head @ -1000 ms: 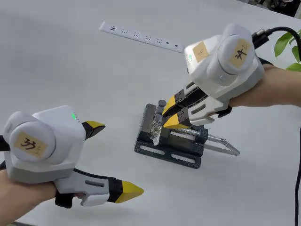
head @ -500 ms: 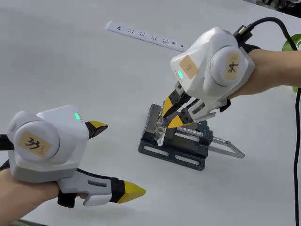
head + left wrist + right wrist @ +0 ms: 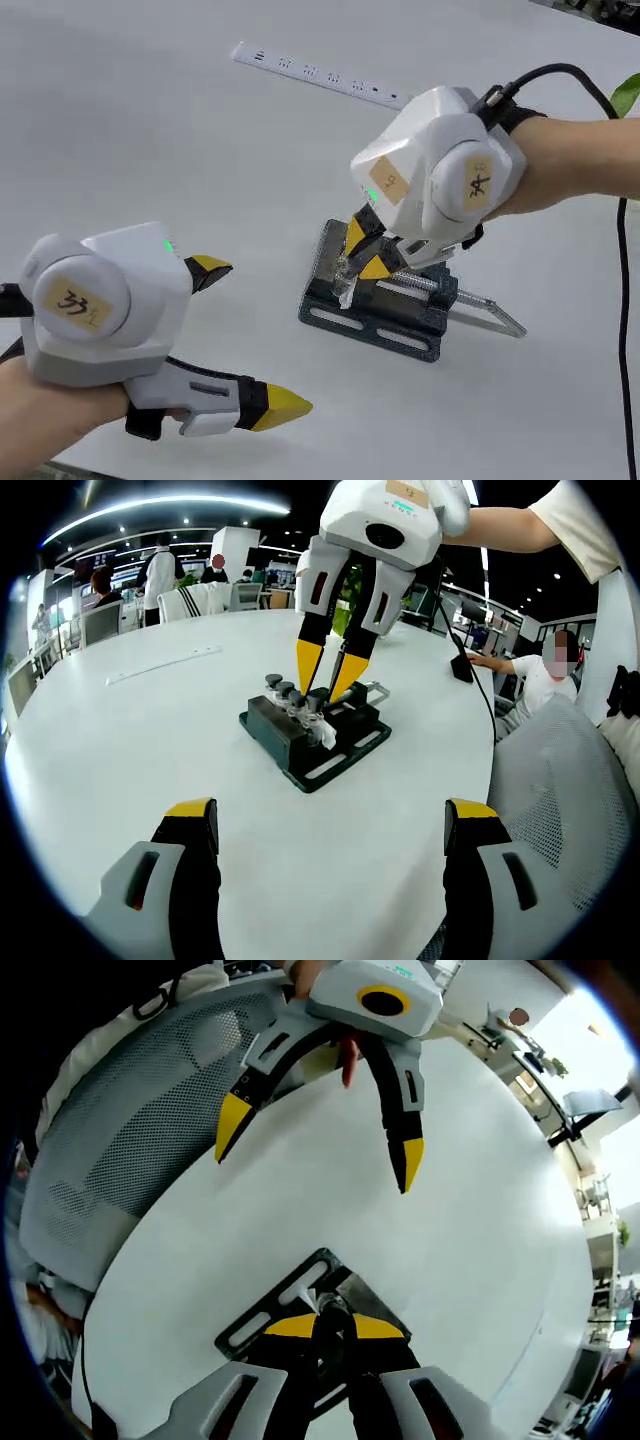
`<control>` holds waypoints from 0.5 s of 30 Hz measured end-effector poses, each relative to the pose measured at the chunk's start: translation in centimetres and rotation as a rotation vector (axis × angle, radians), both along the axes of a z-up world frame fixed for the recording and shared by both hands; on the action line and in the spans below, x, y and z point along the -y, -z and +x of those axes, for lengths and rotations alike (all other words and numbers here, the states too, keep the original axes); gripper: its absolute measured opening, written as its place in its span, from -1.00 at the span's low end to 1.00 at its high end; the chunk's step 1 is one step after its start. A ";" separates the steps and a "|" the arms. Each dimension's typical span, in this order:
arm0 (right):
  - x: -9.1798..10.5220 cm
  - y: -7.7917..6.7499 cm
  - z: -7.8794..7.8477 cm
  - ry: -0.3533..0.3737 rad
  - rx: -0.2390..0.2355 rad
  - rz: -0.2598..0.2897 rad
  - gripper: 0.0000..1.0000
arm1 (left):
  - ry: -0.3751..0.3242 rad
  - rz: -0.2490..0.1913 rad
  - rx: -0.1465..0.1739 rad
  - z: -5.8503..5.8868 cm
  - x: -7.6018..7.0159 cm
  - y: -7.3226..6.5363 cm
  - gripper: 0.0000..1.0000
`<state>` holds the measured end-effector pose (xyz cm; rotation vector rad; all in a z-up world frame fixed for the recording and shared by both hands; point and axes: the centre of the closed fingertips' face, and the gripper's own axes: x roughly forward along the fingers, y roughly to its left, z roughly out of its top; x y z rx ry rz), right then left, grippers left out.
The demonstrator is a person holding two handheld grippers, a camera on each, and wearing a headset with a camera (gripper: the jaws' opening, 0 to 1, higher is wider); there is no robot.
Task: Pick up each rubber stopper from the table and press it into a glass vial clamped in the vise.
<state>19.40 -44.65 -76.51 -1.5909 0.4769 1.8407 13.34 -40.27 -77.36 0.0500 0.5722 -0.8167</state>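
Observation:
A black vise (image 3: 380,320) stands on the white table and clamps a row of small glass vials (image 3: 300,705), several of them capped with dark stoppers. My right gripper (image 3: 365,252) points steeply down at the near end of the row. Its yellow tips are closed around a dark rubber stopper (image 3: 318,694) that sits at the mouth of the end vial (image 3: 345,290). From its own camera the right gripper (image 3: 333,1327) hides most of the stopper between the tips, above the vise (image 3: 265,1320). My left gripper (image 3: 248,335) hovers open and empty at the lower left, well short of the vise (image 3: 300,745).
A white power strip (image 3: 320,75) lies at the far side of the table. The vise's metal handle (image 3: 490,310) sticks out to the right. A black cable (image 3: 625,330) runs down the right edge. A mesh chair (image 3: 560,780) and seated people are beyond the table.
The right gripper has tipped more upright and come down onto the end vial in the vise. The left gripper has stayed put.

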 end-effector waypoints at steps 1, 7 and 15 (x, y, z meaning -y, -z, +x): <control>-0.2 0.0 0.0 0.000 -0.001 0.007 -0.88 | 0.001 0.002 0.000 0.0 0.0 0.0 0.86; -0.1 0.3 0.2 -0.011 0.008 -0.004 -0.88 | -0.002 0.000 -0.001 0.0 0.1 -0.1 0.86; -0.1 0.5 0.3 -0.012 0.008 -0.016 -0.88 | -0.004 -0.002 -0.004 0.0 0.0 0.0 0.86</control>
